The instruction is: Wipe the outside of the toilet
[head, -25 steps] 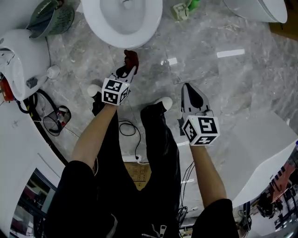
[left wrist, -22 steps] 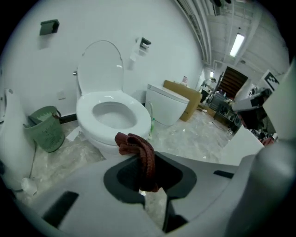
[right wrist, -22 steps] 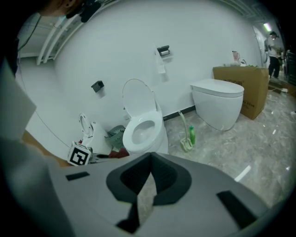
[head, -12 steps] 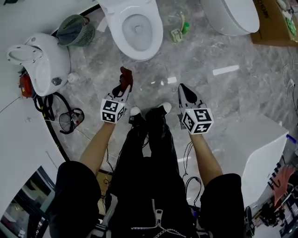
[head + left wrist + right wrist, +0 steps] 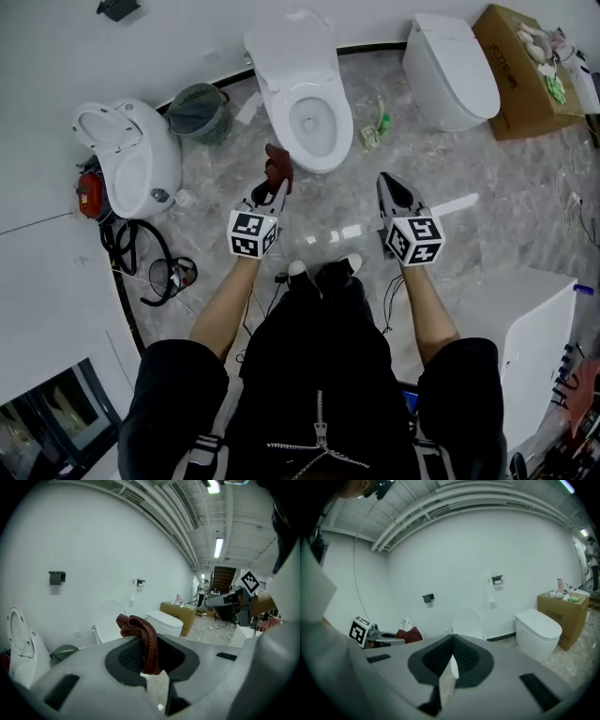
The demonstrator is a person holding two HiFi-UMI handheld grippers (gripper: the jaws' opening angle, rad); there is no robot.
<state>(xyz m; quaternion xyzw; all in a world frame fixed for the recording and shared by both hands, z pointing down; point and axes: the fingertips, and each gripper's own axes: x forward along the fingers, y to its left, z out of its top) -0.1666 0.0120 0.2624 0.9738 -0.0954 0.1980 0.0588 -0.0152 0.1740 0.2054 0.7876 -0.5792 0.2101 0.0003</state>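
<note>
Since a second ago the head view takes in far more. Then only the bowl's front rim showed at the top edge. Now the whole open toilet [image 5: 305, 103] is in frame, with its tank against the wall.

- The left gripper [image 5: 275, 180] still clamps the dark red cloth [image 5: 277, 165], held just short of the toilet's front rim and not touching it.
- The right gripper [image 5: 388, 183] stays pressed shut on nothing, in front of the toilet and to its right.

Newly in frame:
- a closed-lid toilet [image 5: 455, 70] to the right of the open toilet
- a cardboard box [image 5: 516, 56] beyond the closed-lid toilet
- a third toilet [image 5: 127, 155] with its lid raised, to the open toilet's left
- a green basket [image 5: 197, 111] between the third toilet and the open one

Writing: there is print on the box side, too small to read. The marker cubes carry only black-and-white squares.

Only the left gripper view shows the cloth [image 5: 140, 639] draped over and down between the jaws. It also shows ceiling lights and a distant person [image 5: 204, 590] past the box [image 5: 178, 613].

Only the right gripper view shows a paper holder [image 5: 497, 580] on the wall above the toilet's raised lid [image 5: 468, 623]. There its jaws meet with nothing between them, and the left gripper's cube [image 5: 359, 630] sits to the lid's left.
</note>
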